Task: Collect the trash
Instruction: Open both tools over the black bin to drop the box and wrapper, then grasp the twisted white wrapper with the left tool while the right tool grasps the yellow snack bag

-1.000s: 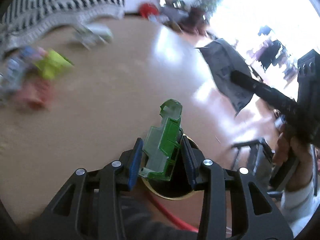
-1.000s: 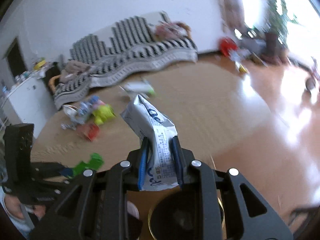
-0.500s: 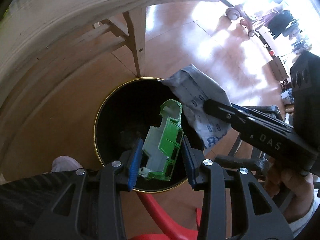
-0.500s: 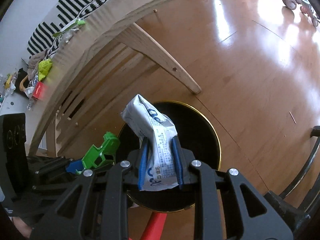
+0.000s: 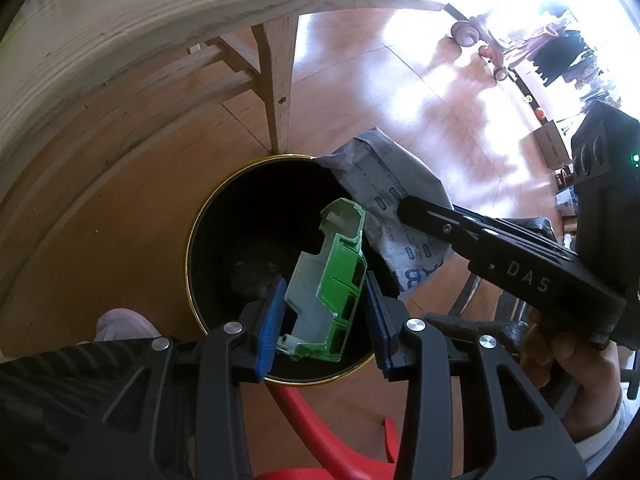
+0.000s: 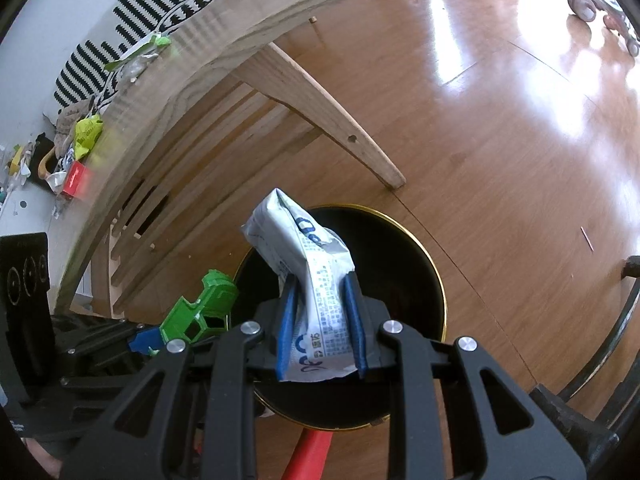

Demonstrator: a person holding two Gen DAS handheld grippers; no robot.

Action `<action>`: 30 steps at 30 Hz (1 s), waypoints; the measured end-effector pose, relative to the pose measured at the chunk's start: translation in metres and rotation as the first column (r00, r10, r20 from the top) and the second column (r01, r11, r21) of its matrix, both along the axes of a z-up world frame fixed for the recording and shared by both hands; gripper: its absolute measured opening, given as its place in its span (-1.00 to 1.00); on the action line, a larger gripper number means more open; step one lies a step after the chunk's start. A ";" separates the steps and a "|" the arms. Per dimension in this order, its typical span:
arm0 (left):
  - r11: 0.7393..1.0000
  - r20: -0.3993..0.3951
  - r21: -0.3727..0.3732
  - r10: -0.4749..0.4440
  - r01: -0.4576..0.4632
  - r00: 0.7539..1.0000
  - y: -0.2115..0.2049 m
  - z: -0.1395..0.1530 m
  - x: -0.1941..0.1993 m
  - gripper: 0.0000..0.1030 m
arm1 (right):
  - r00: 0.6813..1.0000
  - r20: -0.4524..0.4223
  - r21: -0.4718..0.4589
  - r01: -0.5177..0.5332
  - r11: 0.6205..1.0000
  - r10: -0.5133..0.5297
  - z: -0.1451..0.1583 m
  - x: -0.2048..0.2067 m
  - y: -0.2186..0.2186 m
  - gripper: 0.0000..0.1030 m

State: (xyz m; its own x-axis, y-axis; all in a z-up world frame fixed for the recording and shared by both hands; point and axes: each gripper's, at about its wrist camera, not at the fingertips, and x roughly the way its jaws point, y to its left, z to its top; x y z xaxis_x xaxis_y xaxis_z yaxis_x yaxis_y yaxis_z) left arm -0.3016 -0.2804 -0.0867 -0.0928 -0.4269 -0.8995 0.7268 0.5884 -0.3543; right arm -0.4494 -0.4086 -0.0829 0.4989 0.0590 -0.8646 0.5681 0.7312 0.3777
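Your left tool [image 5: 322,320] was clamped on a green plastic toy truck body [image 5: 332,280], its blue pads pressing on the two long sides. The truck's long axis ran along the tool's fingers, with the lower end down between the pads and the other end pointing up and away, tilted slightly to the right in the left wrist view. It hung over the open mouth of a black bin [image 5: 208,240] with a gold rim, near the rim's lower edge in that view.

Your right tool [image 6: 322,328] was clamped on a white and blue snack wrapper [image 6: 316,272]. The wrapper's long axis also followed the fingers: its printed lower end sat between the pads, and its crumpled end stuck up and leaned to the left in the right wrist view. It was over the same bin [image 6: 416,280], toward the rim's left side.

The two tools were just beside each other above the bin, pointing steeply down. The bin stood on the wooden floor [image 6: 500,140], just beside a leg [image 5: 280,92] of the wooden surface [image 5: 120,28]. More wrappers [image 6: 84,140] lay along the edge of the surface.
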 end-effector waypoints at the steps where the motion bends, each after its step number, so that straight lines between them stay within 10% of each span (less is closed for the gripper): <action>1: 1.000 -0.001 -0.001 0.001 -0.001 1.000 0.000 0.000 0.000 -0.26 | 1.000 0.000 0.002 0.000 1.000 0.000 0.000 0.000 0.000 -0.53; 3: 1.000 0.013 0.009 0.012 -0.012 1.000 -0.001 0.002 0.000 -0.25 | 1.000 0.008 0.023 -0.003 1.000 0.003 0.000 0.000 -0.001 -0.53; 5: 0.998 0.049 0.047 0.035 -0.038 0.998 -0.002 0.003 0.000 0.48 | 1.000 0.025 0.049 0.005 0.999 -0.007 0.002 -0.001 -0.004 -0.17; 6: 0.997 0.070 0.050 0.047 -0.051 0.996 -0.002 0.005 -0.001 0.90 | 0.999 0.035 0.046 0.017 0.999 -0.019 0.005 -0.003 -0.005 0.57; 7: 0.998 0.087 0.037 0.053 -0.057 0.995 -0.001 0.008 -0.003 0.88 | 0.997 0.062 0.040 0.035 0.999 -0.037 0.010 -0.006 -0.007 0.88; 14: 0.995 0.084 -0.088 0.056 -0.049 0.995 0.013 0.043 -0.001 0.88 | 0.983 0.159 -0.075 0.106 0.992 -0.093 0.051 -0.017 -0.016 0.88; 22: 0.920 0.221 -0.298 0.325 -0.254 0.920 0.102 0.148 0.066 0.88 | 0.955 0.297 -0.278 0.094 0.956 -0.007 0.113 0.020 0.002 0.88; 27: 0.862 0.365 -0.221 0.507 -0.456 0.781 0.186 0.164 0.133 0.88 | 0.950 0.297 -0.310 0.002 0.951 0.095 0.121 0.083 0.031 0.88; 30: 0.761 0.362 -0.185 0.641 -0.622 0.676 0.252 0.152 0.176 0.88 | 0.943 0.298 -0.312 -0.052 0.949 0.150 0.121 0.114 0.052 0.88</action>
State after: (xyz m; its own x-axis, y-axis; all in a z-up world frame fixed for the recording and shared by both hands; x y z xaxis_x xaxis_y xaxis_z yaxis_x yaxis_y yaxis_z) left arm -0.1254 -0.0286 0.0654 0.5572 -0.2939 -0.7766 0.2651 0.9493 -0.1691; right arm -0.3352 -0.3567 0.0386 0.7525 -0.1102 -0.6493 0.3727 0.8841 0.2818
